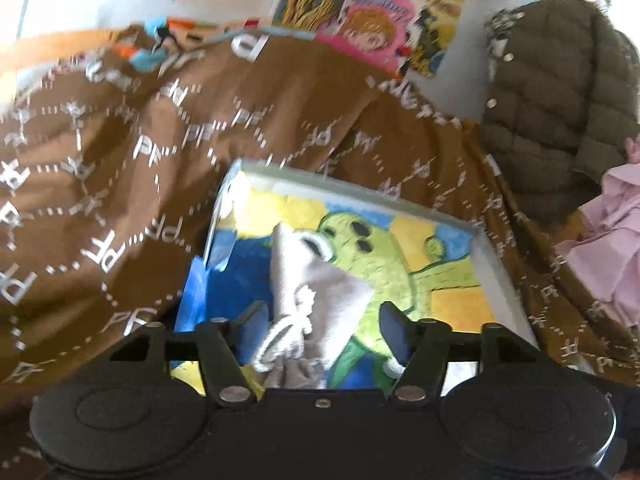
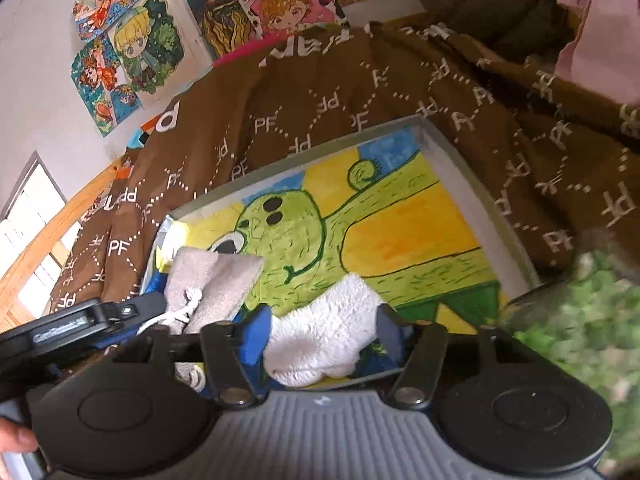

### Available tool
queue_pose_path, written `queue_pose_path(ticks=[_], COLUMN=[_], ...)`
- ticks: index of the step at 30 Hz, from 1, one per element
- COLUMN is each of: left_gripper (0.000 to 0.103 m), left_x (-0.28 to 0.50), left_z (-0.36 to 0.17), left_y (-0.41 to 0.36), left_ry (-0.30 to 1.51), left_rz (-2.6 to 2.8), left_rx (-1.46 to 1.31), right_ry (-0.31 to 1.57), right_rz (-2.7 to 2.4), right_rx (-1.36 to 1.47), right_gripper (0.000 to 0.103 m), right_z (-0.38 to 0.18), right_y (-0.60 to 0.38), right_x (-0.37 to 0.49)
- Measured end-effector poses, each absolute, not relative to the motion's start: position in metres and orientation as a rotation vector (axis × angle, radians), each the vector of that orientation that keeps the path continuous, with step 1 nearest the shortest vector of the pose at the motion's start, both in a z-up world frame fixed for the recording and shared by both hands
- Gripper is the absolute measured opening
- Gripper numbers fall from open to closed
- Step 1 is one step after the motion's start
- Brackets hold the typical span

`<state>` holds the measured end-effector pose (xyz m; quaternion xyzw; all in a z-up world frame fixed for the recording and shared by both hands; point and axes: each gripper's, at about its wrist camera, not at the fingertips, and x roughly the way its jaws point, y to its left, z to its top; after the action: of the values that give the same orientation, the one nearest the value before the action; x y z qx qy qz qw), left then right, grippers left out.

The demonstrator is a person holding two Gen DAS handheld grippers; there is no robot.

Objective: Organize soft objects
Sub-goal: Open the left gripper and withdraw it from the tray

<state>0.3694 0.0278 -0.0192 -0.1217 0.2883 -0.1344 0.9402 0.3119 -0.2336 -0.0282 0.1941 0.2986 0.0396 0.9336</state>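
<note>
A grey drawstring pouch [image 1: 316, 280] with a white cord lies on a tray [image 1: 352, 184] painted with a green cartoon figure. My left gripper [image 1: 324, 320] is open, its jaws wide on either side of the pouch's near end. In the right wrist view the same pouch [image 2: 216, 280] lies at the tray's left, with the left gripper's black body [image 2: 80, 324] beside it. My right gripper [image 2: 324, 332] has a fluffy white sock [image 2: 324, 340] between its blue pads, low over the tray [image 2: 460, 152]; the jaws look spread to the sock's width.
The tray rests on a brown blanket [image 1: 120, 184] printed with white letters. An olive puffer jacket [image 1: 560, 96] and a pink garment [image 1: 608, 248] lie at the right. Something green and fuzzy [image 2: 580, 340] sits close at the right. Cartoon posters [image 2: 132, 52] cover the wall behind.
</note>
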Motion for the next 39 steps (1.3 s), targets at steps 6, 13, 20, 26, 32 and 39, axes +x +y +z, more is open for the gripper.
queue_pose_path(ticks=[6,13,20,26,32,39], left_gripper=[0.078,0.091,0.100,0.102,0.102,0.102], left_x=[0.319,0.253,0.176,0.129,0.096,0.082], left_z=[0.017,0.053,0.069,0.067,0.063,0.054], left_y=[0.021,0.035,0.048,0.060,0.065,0.047], left_ry=[0.483,0.391,0.309,0.313,0.348,0.411], left_rz=[-0.277,-0.258,-0.246,-0.235,-0.252,-0.356], left_rx=[-0.159,-0.139,-0.127,-0.128,-0.125,-0.055], right_ry=[0.531,0.397,0.291,0.242,0.245,0.340], right_rz=[0.066,0.073,0.088,0.090,0.070,0.053], right_rx=[0.325,0.234,0.176,0.138,0.058,-0.014], right_gripper=[0.088,0.099,0.103,0.103,0.103,0.103], right_z=[0.017,0.063,0.086,0.090,0.079,0.063], right_y=[-0.236,-0.227,-0.216,-0.213,-0.211,-0.213], right_x=[0.271,0.210,0.149,0.095,0.049,0.016])
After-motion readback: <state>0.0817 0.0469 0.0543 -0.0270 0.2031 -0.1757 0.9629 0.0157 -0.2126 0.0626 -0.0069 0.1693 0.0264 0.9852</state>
